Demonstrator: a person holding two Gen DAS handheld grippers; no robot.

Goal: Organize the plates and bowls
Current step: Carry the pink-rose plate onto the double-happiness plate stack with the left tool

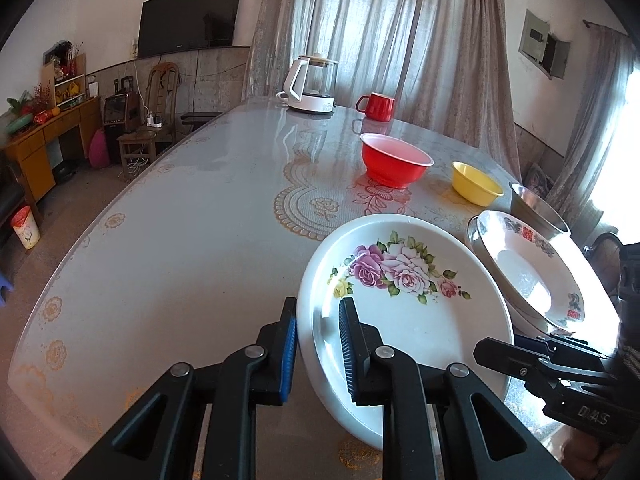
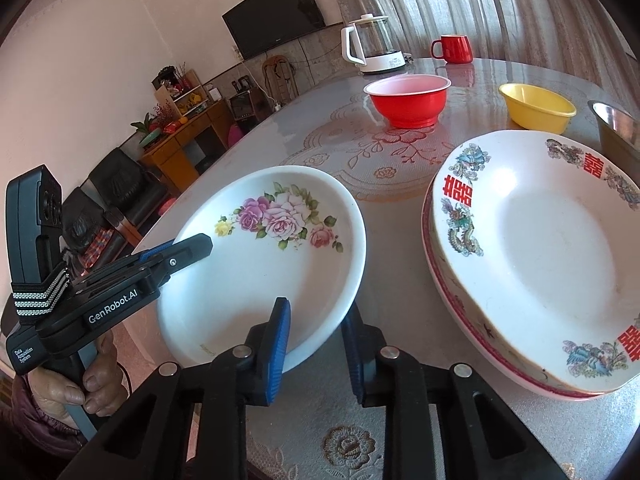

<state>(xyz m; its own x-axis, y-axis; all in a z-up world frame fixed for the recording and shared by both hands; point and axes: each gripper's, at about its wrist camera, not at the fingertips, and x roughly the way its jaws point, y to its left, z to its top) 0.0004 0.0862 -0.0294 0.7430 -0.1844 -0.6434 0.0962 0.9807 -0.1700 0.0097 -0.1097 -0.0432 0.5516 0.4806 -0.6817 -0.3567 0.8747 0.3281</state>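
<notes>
A white plate with pink roses point(image 1: 404, 276) point(image 2: 272, 216) hangs tilted over the table's near edge, held from both sides. My left gripper point(image 1: 318, 308) is shut on its left rim, one finger inside the plate and one outside; from the right wrist it shows at the plate's left edge point(image 2: 200, 244). My right gripper point(image 2: 316, 308) clamps the near right rim, with the rim between its pads. To the right, a plate with red characters and dragons point(image 2: 540, 248) point(image 1: 528, 276) lies on top of a pink-rimmed plate.
On the grey table point(image 1: 180, 240) behind the plates stand a red bowl point(image 1: 396, 160), a yellow bowl point(image 1: 476, 182) and a steel bowl point(image 1: 536, 208). A glass kettle point(image 1: 310, 84) and a red mug point(image 1: 376, 106) are at the far end. A hand point(image 2: 80, 392) holds the left gripper's handle.
</notes>
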